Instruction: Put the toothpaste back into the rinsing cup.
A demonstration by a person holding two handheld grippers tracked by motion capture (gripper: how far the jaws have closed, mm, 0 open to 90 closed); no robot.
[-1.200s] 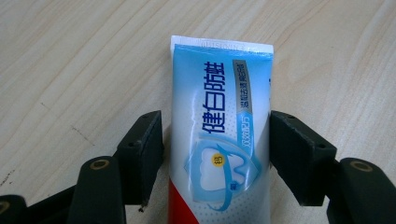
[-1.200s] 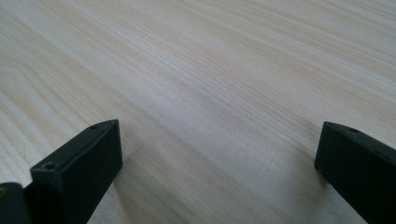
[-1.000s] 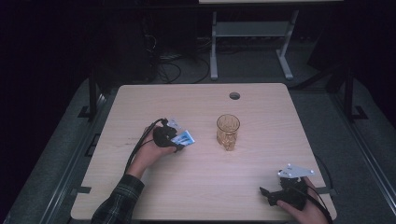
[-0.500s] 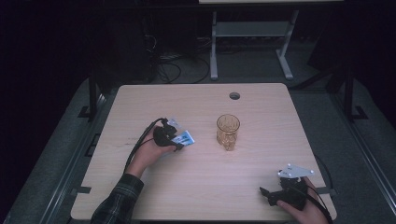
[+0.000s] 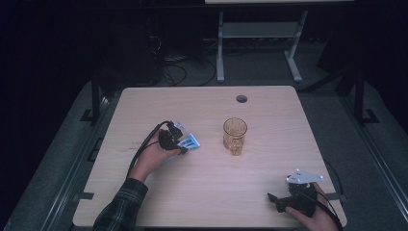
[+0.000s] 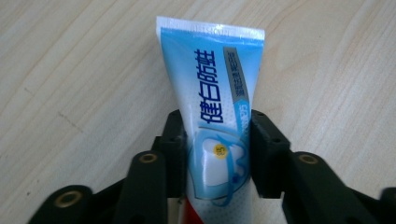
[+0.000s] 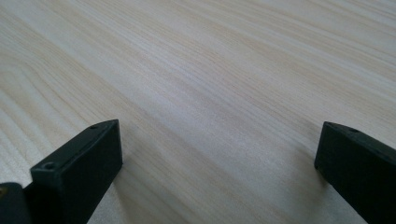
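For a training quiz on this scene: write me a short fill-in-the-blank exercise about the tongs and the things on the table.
1. The left tongs are shut on a tube of ____.
2. The right tongs are ____, with bare wood between the jaws.
3. The amber glass stands ____ on the table.

Missing words: toothpaste; open; upright

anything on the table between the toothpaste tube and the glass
Nothing visible. The toothpaste tube, held by the left gripper, has bare table between it and the glass.
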